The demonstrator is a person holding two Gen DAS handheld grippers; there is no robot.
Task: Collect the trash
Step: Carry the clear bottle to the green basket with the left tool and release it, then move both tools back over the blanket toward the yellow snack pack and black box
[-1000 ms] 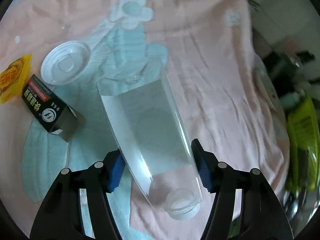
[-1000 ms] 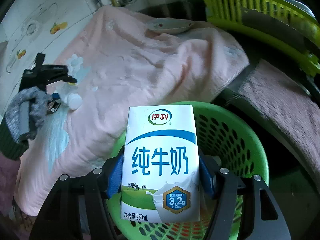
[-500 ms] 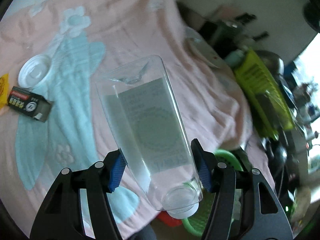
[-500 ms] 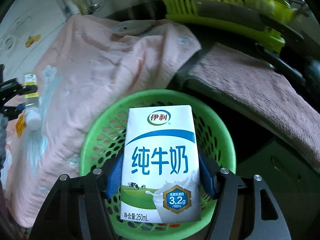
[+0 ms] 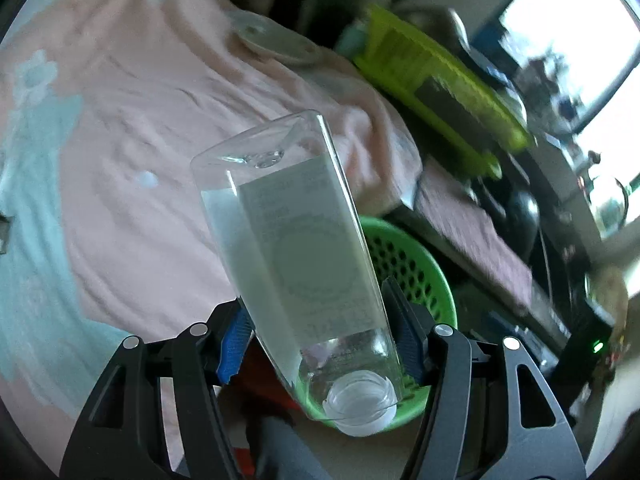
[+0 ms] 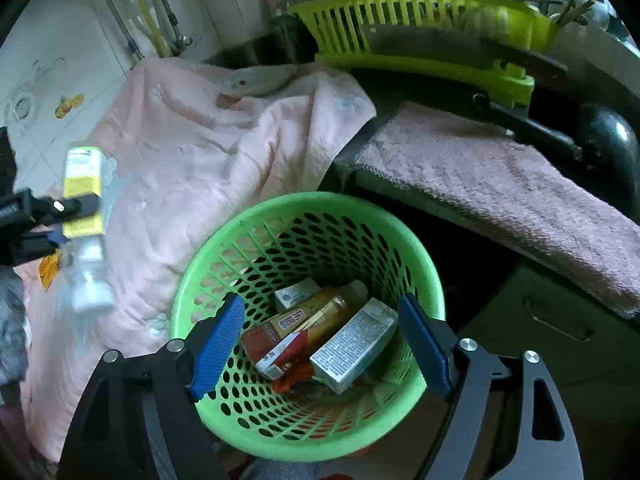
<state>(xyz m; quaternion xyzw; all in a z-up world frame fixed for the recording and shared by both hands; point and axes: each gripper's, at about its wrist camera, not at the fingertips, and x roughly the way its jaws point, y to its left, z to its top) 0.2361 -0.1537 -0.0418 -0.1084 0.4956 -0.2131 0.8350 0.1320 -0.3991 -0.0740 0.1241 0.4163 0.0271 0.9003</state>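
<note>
1. Left gripper (image 5: 320,338): jaws closed on a clear plastic bottle (image 5: 296,248), blue pads pressed against both of its sides. White cap end points back toward the camera, base tilted up toward 11 o'clock.
2. Bottle is held in the air, above the edge of a pink blanket (image 5: 160,120). Green basket (image 5: 416,268) sits behind it, toward 3 o'clock.
3. Right gripper (image 6: 320,346): jaws spread wide, nothing between the pads, hovering over the green basket (image 6: 208,260).
4. Basket contents: a white milk carton (image 6: 354,346) lying on its side at about 4 o'clock of the bottom, touching a red-and-yellow carton (image 6: 304,326); a small white box (image 6: 296,294) behind them toward 12 o'clock.
5. Right wrist view, 9 o'clock edge: the left gripper (image 6: 60,216) with the bottle (image 6: 86,220), blurred, yellow label showing, over the blanket (image 6: 208,152).
6. Beyond the basket, 12 to 2 o'clock: yellow-green dish rack (image 6: 420,36); a pink towel (image 6: 500,184) draped over the counter edge. A plate (image 6: 260,80) rests on the blanket's far end.
</note>
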